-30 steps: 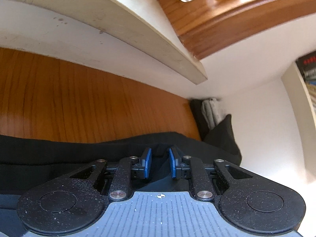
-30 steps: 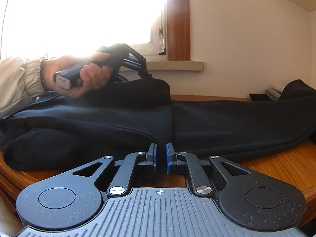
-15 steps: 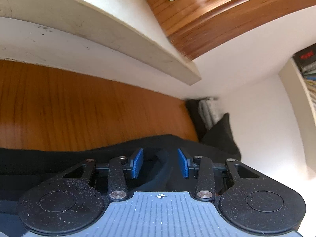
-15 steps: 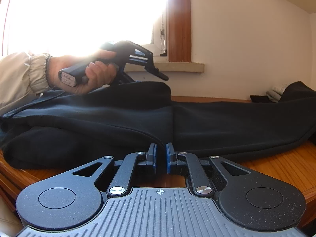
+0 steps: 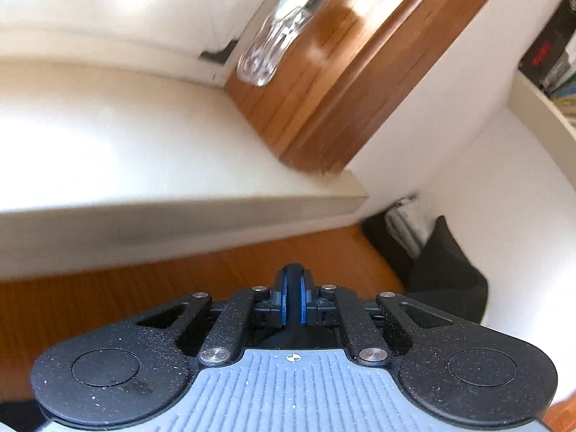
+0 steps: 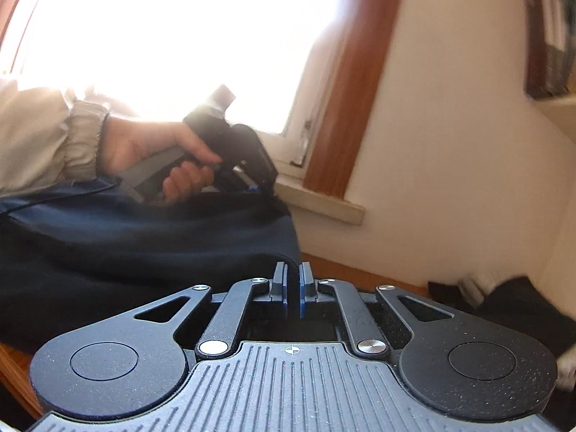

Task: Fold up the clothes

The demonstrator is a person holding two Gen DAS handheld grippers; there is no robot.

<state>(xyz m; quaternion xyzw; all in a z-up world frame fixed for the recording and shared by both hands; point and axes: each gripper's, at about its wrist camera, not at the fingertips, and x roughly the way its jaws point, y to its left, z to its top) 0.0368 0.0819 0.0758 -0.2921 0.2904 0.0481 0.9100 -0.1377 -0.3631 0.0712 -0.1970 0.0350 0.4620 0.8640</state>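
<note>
The left gripper was pinched tight on a fold of the dark garment, and the right gripper likewise nipped its near edge. The garment lay draped over the wooden table, below the window sill.

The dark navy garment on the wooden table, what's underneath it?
Under the dark navy garment only the wooden table shows, bare past its right edge and at the lower left. Whatever lies beneath the cloth itself is covered.
</note>
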